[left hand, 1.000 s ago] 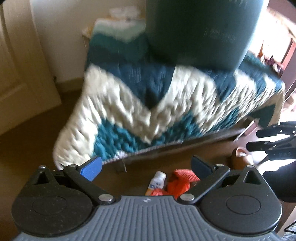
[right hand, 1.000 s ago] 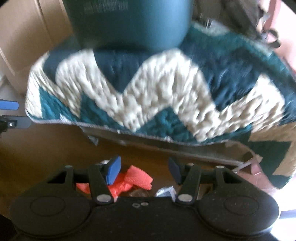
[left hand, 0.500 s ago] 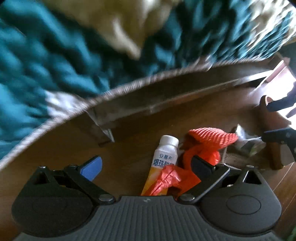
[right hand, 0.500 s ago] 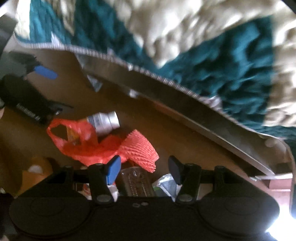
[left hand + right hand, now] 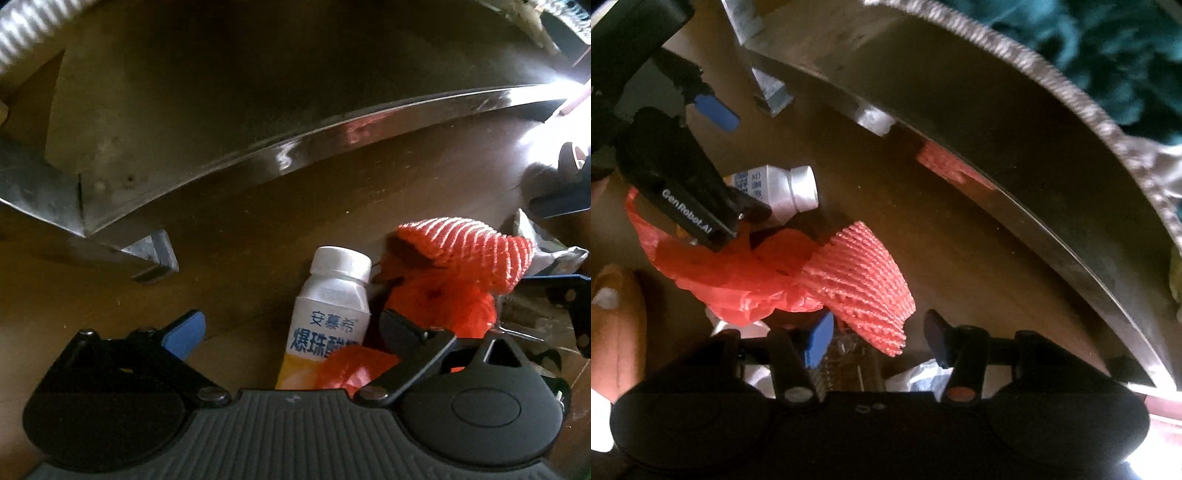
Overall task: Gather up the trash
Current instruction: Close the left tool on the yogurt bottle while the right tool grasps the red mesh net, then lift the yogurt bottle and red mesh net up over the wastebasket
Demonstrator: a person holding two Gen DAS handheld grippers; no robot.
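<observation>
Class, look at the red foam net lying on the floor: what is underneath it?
Under the red foam net, a clear crumpled plastic item and pale wrappers show at its near edge. The red plastic bag adjoins it. Anything farther beneath is covered.

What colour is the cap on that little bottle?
White; the bottle cap shows best in the left wrist view.

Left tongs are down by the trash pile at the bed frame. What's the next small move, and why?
Probably ease the left tongs a little further forward and shut them on the white plastic yogurt bottle. They stand open with the bottle lying on the wooden floor between the fingers, cap pointing away. The crumpled red plastic bag overlaps its lower end, so it may get pinched too.
</observation>
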